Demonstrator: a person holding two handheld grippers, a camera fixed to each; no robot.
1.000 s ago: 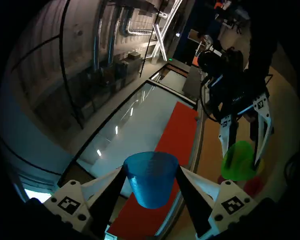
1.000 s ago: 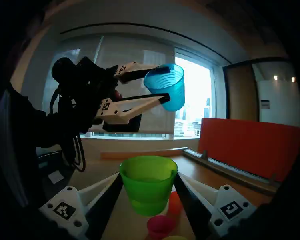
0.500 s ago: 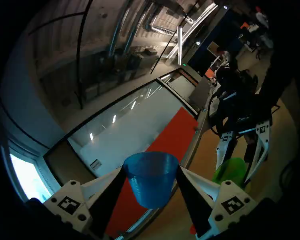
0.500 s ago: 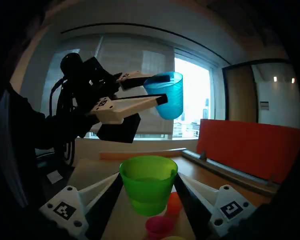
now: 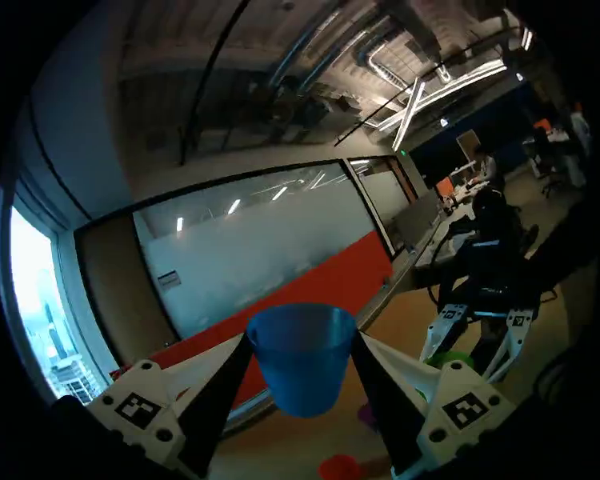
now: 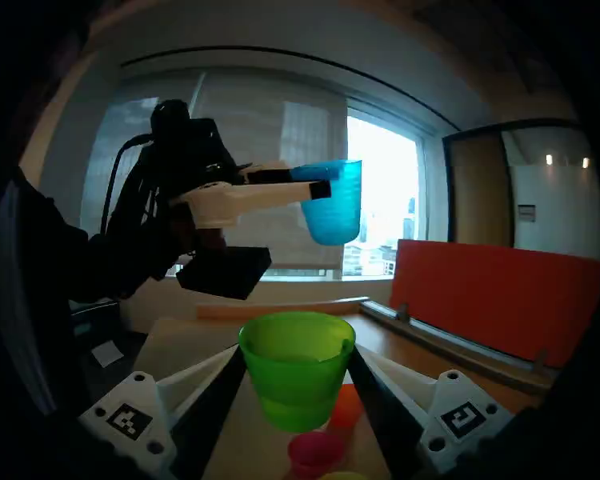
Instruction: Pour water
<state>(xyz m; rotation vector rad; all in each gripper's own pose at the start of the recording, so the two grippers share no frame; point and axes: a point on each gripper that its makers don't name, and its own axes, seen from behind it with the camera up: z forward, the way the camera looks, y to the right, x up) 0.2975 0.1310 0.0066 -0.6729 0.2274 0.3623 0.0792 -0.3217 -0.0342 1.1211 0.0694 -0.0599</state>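
Above and beyond the green cup (image 6: 297, 376) clamped in the right tool (image 6: 296, 352), the blue cup (image 6: 330, 204) is gripped upright by the left tool (image 6: 324, 180); pouring unstarted, tipping is probably needed next.

Red partition panel (image 6: 500, 292), bright window (image 6: 376, 192), wooden tabletop (image 6: 416, 348)

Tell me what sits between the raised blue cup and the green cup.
Nothing: in the right gripper view, open air separates the translucent blue plastic cup from the translucent green plastic cup lower down.
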